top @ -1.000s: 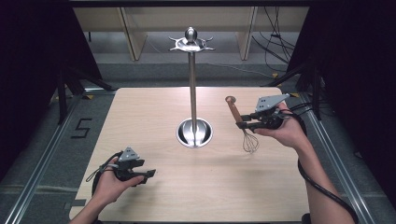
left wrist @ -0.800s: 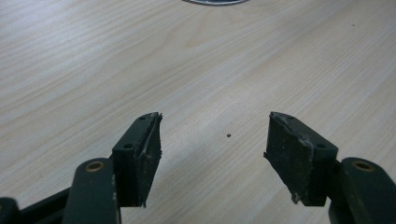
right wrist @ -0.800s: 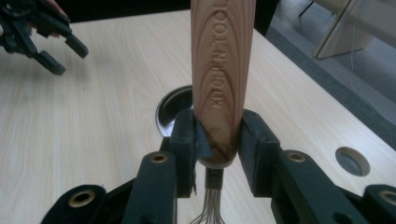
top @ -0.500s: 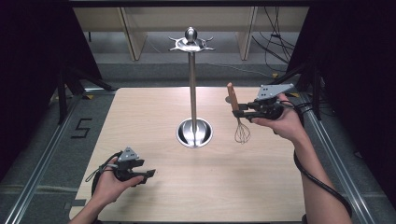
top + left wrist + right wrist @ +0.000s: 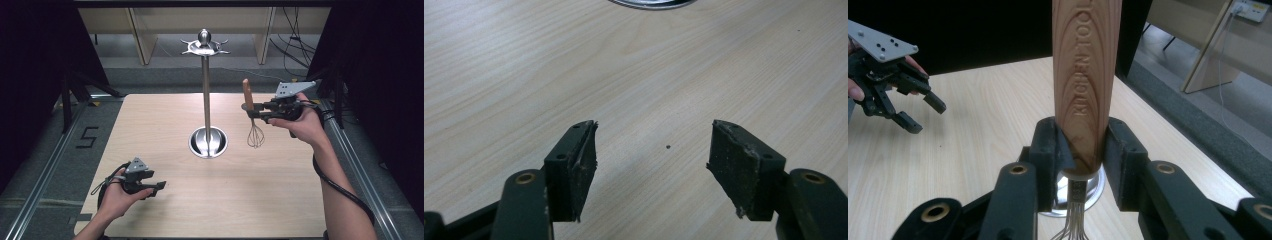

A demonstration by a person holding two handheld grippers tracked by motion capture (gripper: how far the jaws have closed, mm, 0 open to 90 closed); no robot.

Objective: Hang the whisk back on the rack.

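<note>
One whisk (image 5: 251, 116), held upright off the table (image 5: 280, 200), wooden handle up and wire loops down, long axis vertical. Right gripper (image 5: 254, 111) is clamped on the lower handle; left gripper (image 5: 157, 186) rests low at the near left, jaws apart, empty. Steel stand (image 5: 206, 100) sits just left of the whisk, with bare tabletop around.

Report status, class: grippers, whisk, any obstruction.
Right gripper shut on whisk, handle up, wires clear of table. Left gripper open, empty, low over table. Hook stand beside whisk, apart.
</note>
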